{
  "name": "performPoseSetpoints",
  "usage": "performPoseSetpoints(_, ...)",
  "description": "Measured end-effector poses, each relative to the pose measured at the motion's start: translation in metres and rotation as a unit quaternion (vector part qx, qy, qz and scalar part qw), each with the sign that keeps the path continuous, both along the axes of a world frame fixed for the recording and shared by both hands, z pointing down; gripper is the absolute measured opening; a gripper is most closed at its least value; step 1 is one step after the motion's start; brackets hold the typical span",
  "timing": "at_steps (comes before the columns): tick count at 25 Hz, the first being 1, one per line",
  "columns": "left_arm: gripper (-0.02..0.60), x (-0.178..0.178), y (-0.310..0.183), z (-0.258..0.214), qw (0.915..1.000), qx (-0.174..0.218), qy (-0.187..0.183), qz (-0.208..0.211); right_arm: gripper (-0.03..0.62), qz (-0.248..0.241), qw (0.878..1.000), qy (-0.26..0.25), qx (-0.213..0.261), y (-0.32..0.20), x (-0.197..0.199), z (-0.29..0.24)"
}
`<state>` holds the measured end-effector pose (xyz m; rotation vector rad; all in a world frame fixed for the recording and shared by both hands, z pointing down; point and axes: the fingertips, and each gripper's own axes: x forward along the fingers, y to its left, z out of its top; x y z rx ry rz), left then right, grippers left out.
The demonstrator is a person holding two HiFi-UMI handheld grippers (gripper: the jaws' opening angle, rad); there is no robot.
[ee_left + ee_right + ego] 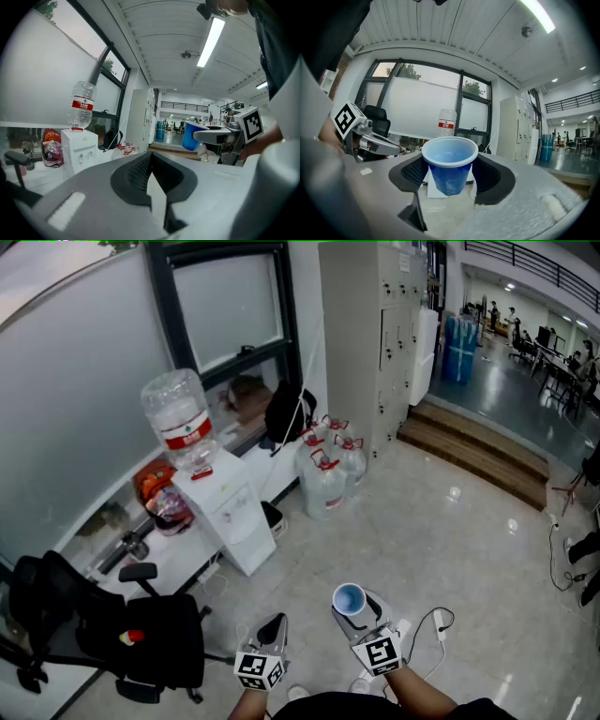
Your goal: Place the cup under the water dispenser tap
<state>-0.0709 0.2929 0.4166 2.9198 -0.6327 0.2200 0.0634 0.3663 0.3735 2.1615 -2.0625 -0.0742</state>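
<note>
Right gripper point(361, 611): bottom centre of the head view, nearest to me. Its jaws are clamped on the blue cup, one pad on each side of its wall.
Cup point(349, 597): upright, mouth up, and it looks empty. It is carried in the air over the floor, well apart from the dispenser.
Left gripper point(275, 622): bottom of the frame, just left of the right one. Its jaws are pressed together with nothing between them.
Water dispenser point(232, 514): white cabinet left of centre, against the window wall, with an inverted bottle point(178, 421) on top.
Taps point(80, 157): small spouts on the dispenser front, seen in the left gripper view. They are too small for me to tell apart.
Obstacles: office chair point(141, 634) at lower left; spare bottles point(328, 474) on the floor to the right of the dispenser.
Step in hand: I judge this to be the carry toward the dispenser, with the cup gripped.
Next move: I need to close the distance, keep the cup level, bring it in beneath a spout, set it down and release.
</note>
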Motion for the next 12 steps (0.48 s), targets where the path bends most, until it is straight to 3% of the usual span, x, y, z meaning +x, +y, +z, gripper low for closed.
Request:
performPoseSetpoints(5, 0.015, 0.007, -0.002, -0.006, 1.0, 0.004, 0.002, -0.001, 0.291, 0.003, 1.0, 0.014, 0.003, -0.003, 0.001, -0.009)
performPoseSetpoints(12, 0.015, -0.01, -0.005, -0.007, 0.9999, 0.004, 0.005, -0.01, 0.292, -0.016, 0.999, 0.047, 0.004, -0.012, -0.027, -0.009)
